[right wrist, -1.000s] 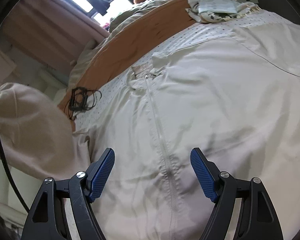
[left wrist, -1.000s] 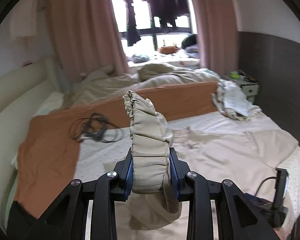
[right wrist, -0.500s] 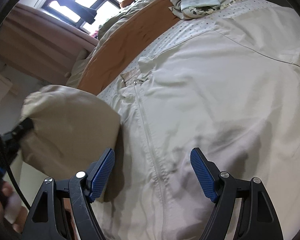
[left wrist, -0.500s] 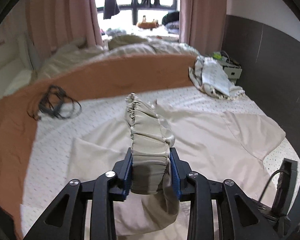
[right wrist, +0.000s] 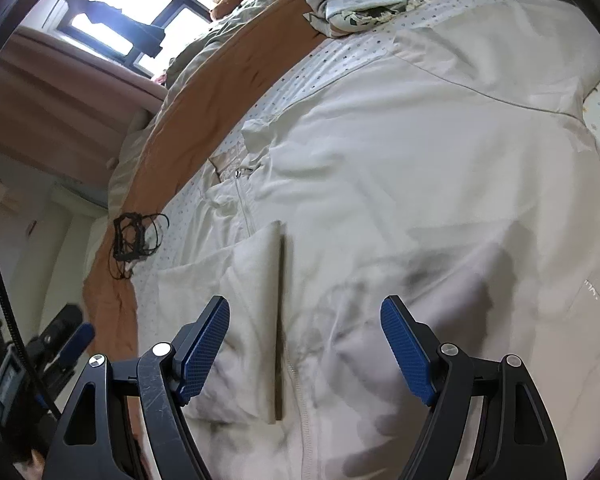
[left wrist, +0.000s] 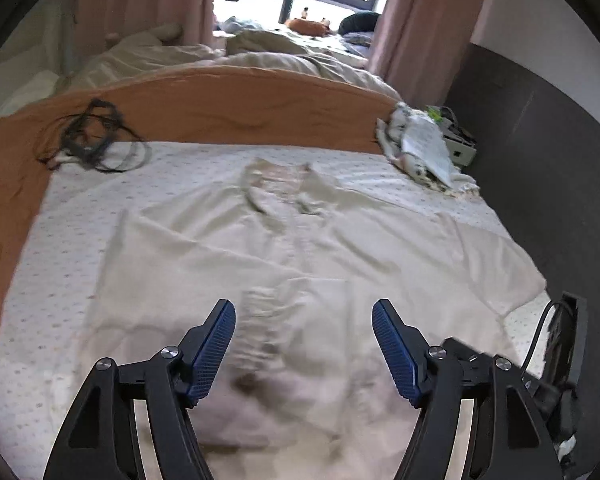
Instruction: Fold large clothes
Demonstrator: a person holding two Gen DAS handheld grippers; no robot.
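In the left wrist view, the left gripper (left wrist: 303,322) hung with its 2 jaws spread wide and gripping nothing, above a beige jacket (left wrist: 260,240) spread flat across the middle of the bed (left wrist: 60,248), its collar toward the far edge near an orange blanket (left wrist: 228,104) and a black cable tangle (left wrist: 92,136). In the right wrist view, the right gripper (right wrist: 305,320) likewise stood released over the jacket (right wrist: 400,160), where 1 sleeve (right wrist: 256,292) lay folded in beside the zipper.
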